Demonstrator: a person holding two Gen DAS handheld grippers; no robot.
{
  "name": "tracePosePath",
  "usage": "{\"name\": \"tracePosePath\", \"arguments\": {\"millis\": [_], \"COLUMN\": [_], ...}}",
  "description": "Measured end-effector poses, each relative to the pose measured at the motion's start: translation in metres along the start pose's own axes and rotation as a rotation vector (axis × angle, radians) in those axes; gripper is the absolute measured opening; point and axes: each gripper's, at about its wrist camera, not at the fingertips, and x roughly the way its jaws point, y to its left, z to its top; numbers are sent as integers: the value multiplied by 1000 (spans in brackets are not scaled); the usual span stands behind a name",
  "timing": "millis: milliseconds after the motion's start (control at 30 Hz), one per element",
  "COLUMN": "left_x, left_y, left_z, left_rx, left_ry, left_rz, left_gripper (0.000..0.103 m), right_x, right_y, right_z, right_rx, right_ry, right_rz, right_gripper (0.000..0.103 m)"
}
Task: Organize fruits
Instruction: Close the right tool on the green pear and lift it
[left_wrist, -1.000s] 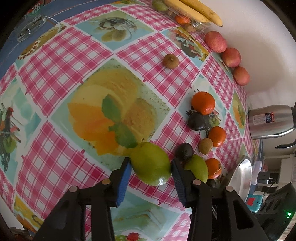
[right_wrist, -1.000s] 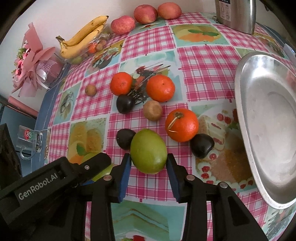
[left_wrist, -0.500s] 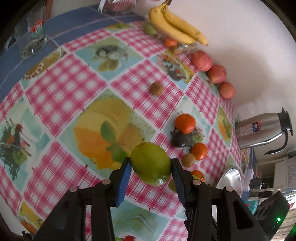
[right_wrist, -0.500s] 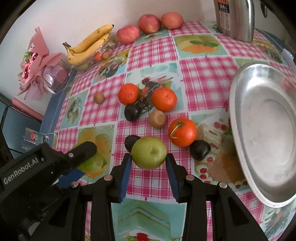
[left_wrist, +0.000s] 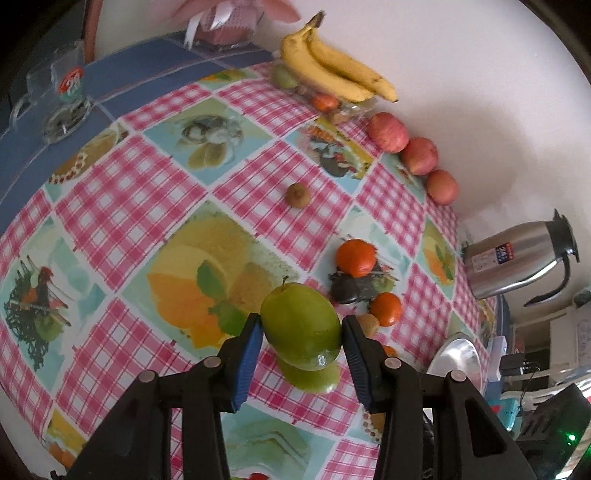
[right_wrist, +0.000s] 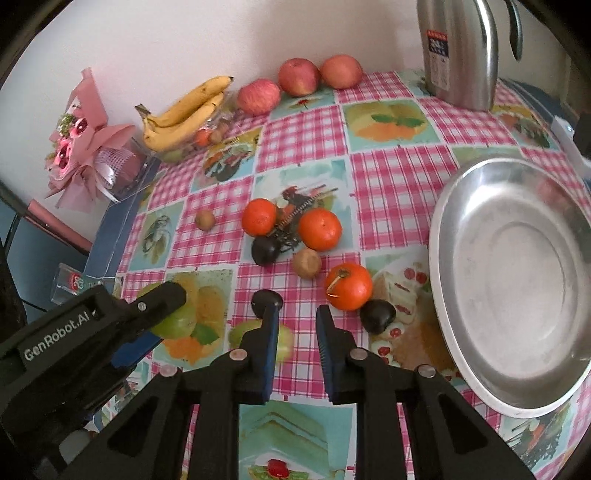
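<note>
A round green fruit (left_wrist: 301, 328) is clamped between the blue pads of the left gripper (left_wrist: 301, 325) and held clear above the pink checked tablecloth (left_wrist: 147, 206). The jaws of the right gripper (right_wrist: 297, 310) have just been closing and are drawn in to a narrow gap, with nothing between them. A 2nd green fruit (right_wrist: 242, 334) is seen lying on the cloth just behind the right gripper's left finger. 3 oranges (right_wrist: 319, 229) and 3 dark plums (right_wrist: 376, 315) are scattered beyond. A wide, shallow steel dish (right_wrist: 443, 206) is set to the right, with nothing in it.
</note>
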Motion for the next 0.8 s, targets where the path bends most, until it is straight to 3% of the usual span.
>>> {"name": "tracePosePath", "arguments": {"millis": [233, 367, 667, 800], "left_x": [19, 30, 23, 22], "left_y": [21, 29, 45, 50], "left_z": [2, 0, 4, 5], "left_rx": [-67, -103, -169, -184], "left_ry": [60, 98, 79, 90], "left_rz": [34, 47, 64, 71], "left_gripper": [47, 47, 47, 47], "right_x": [15, 22, 41, 43], "right_y": [12, 15, 17, 24], "right_z": [-4, -5, -13, -18], "right_rx": [-7, -27, -39, -72], "right_ry": [46, 62, 143, 175], "right_rz": [101, 78, 57, 37], "right_gripper": [22, 22, 46, 48]}}
